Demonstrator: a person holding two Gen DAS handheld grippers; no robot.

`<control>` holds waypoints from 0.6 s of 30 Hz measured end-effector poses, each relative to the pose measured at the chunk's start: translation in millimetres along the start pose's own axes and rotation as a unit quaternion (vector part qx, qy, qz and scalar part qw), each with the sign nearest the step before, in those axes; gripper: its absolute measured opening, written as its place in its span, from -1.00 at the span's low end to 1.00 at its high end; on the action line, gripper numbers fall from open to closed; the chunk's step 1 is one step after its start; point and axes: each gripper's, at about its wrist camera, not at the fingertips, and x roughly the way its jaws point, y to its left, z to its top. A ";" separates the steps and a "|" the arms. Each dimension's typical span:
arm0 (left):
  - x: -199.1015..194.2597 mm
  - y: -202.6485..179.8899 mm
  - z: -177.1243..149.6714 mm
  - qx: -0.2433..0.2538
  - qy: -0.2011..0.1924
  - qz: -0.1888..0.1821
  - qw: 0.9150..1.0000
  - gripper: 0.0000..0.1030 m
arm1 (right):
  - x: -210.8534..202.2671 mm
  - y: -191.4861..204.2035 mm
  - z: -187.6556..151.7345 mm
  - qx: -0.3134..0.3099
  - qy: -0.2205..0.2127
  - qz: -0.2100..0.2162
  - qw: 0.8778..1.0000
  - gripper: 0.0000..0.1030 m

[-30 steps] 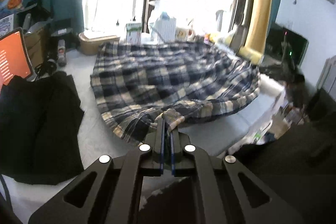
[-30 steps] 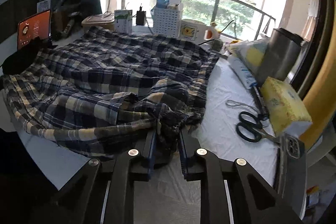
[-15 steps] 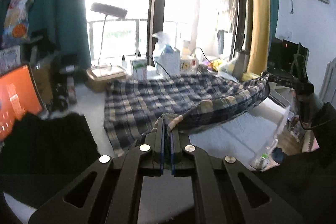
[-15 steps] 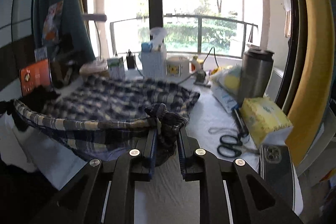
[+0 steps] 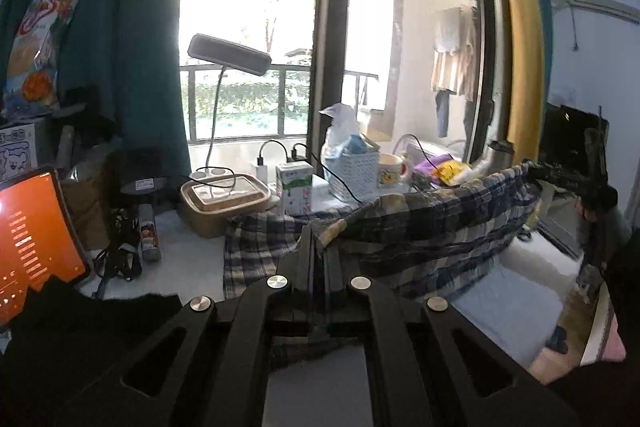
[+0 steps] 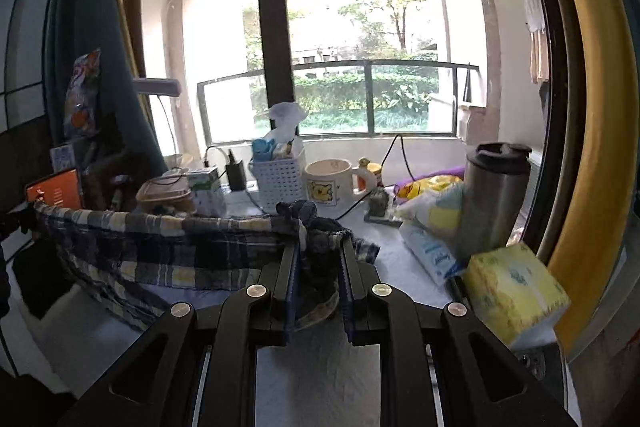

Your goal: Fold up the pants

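The plaid pants (image 5: 432, 227) in navy, cream and yellow hang stretched between my two grippers, lifted off the white table (image 5: 508, 303). My left gripper (image 5: 319, 247) is shut on one end of the raised edge, where the cloth is pinched thin. My right gripper (image 6: 318, 247) is shut on a thick bunch of the same pants (image 6: 168, 247) at the other end. The fabric sags in a band below the taut edge, and its lower part still trails on the table. In the left wrist view the other gripper (image 5: 568, 183) shows at the far right, holding the cloth.
At the back of the table stand a white basket (image 6: 280, 183), a mug (image 6: 332, 183), a milk carton (image 5: 294, 189), a lidded box (image 5: 224, 201) and a desk lamp (image 5: 230, 55). A steel tumbler (image 6: 496, 195) and a tissue pack (image 6: 516, 291) sit right. Dark cloth (image 5: 80, 339) and an orange screen (image 5: 32, 239) lie left.
Both grippers have risen with the pants edge, pulling it taut and lifting most of the cloth off the table. Both views now tilt up toward the window.
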 end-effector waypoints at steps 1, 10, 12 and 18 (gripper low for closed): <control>6.1 3.4 4.4 -0.003 0.000 0.002 1.000 -0.96 | 4.3 0.4 3.0 -0.001 0.000 -0.002 1.000 -0.65; 65.1 18.2 37.4 0.010 0.023 0.011 1.000 -0.96 | 47.0 -9.1 25.0 0.006 0.007 -0.031 0.999 -0.65; 79.5 21.1 41.7 0.012 0.032 0.012 0.999 -0.96 | 59.1 -13.4 28.4 0.012 0.011 -0.037 0.999 -0.65; 124.9 31.6 49.1 0.018 0.068 0.013 0.997 -0.96 | 94.9 -24.4 36.0 0.023 0.027 -0.048 0.998 -0.65</control>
